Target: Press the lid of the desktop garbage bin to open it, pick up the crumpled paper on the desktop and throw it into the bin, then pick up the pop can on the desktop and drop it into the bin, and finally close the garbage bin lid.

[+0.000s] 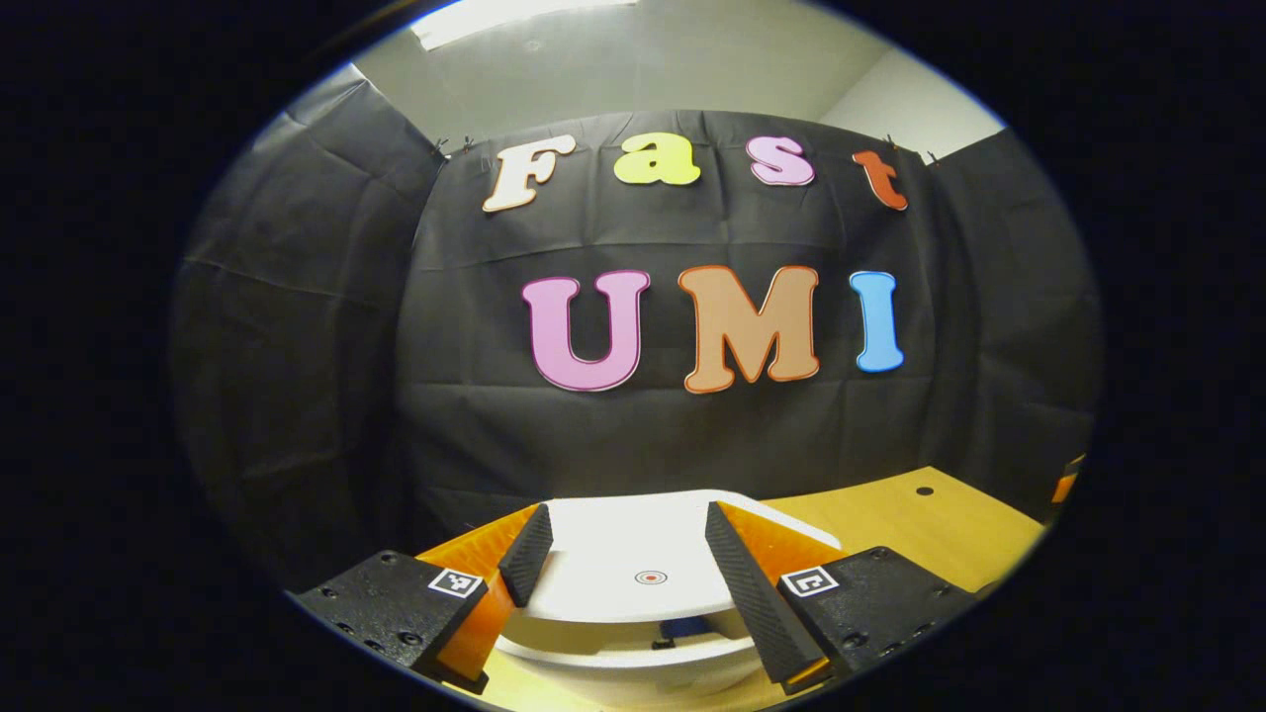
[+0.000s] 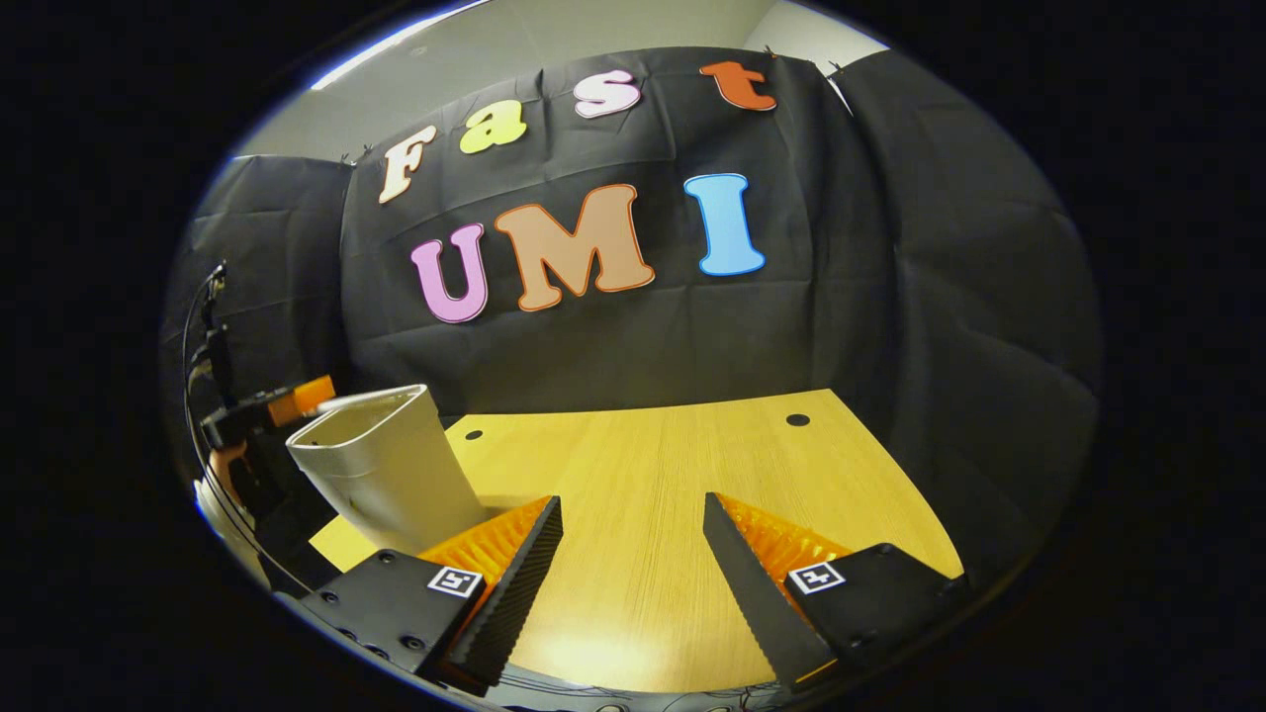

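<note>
The left gripper (image 1: 621,564) is hovering just above the bin (image 1: 633,653), its jaws standing apart and holding nothing, with the white lid (image 1: 633,569) showing between them. A small round mark (image 1: 650,577) is sitting on the lid, and a dark gap is showing under the lid's near edge, so the lid seems partly raised; whether it is fully open or shut cannot be told.

In the right gripper view the right gripper (image 2: 633,554) is also gaping and empty, hanging over bare bench (image 2: 653,465) well right of the bin (image 2: 381,465). Beside the bin the left gripper (image 2: 262,410) is showing.

No paper or can is in sight, so the step in hand is probably either the opening press or the closing one. The next move calls for a downward push on the lid near that mark.
</note>
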